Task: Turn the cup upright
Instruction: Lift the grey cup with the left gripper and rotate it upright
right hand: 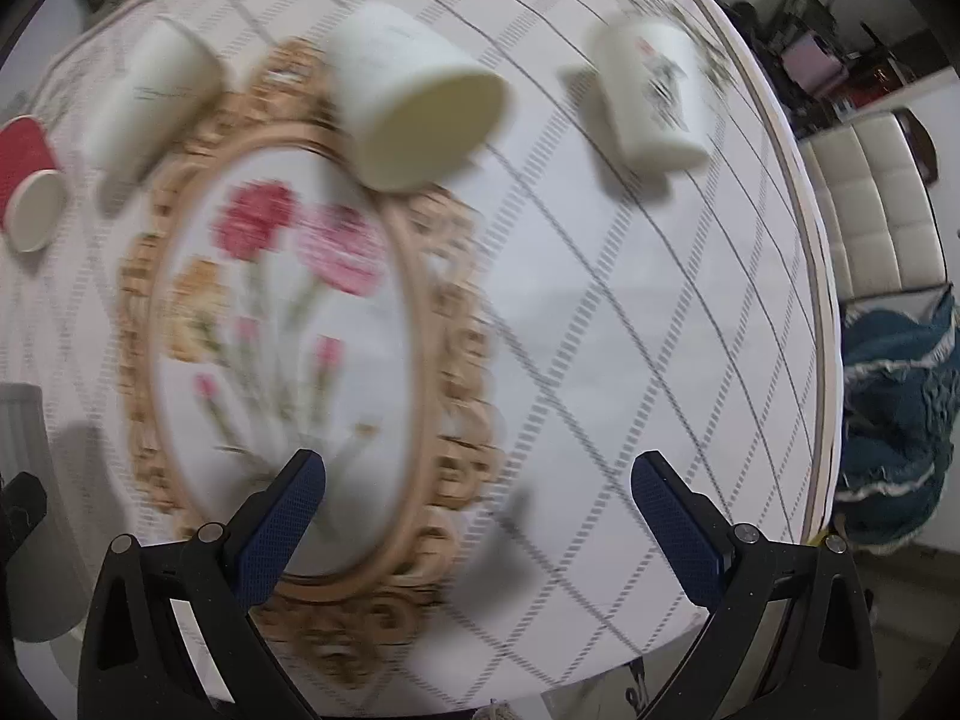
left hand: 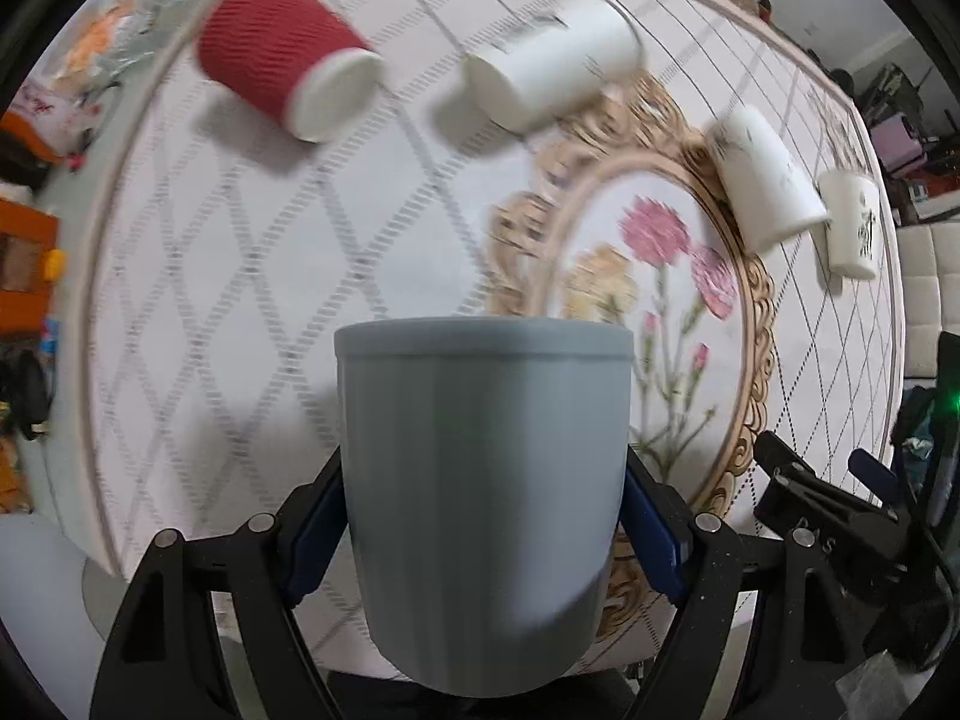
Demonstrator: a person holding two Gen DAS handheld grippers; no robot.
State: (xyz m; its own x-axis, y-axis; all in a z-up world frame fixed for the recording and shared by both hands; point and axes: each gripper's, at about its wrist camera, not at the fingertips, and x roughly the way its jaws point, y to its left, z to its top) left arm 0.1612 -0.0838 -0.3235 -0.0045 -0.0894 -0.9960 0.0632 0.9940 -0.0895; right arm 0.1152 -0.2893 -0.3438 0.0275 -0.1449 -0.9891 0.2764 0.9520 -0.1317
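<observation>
Gripping grey cup [left hand: 483, 498], left gripper [left hand: 483, 516]; right gripper [right hand: 478, 516] agape

The left gripper [left hand: 483, 516] has its 2 blue-padded fingers clamped on a load, while the right gripper [right hand: 480, 516] hangs with fingers spread wide.

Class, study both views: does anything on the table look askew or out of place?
Yes. The red cup and three white cups lie tipped on their sides. The left gripper holds the grey cup.
</observation>
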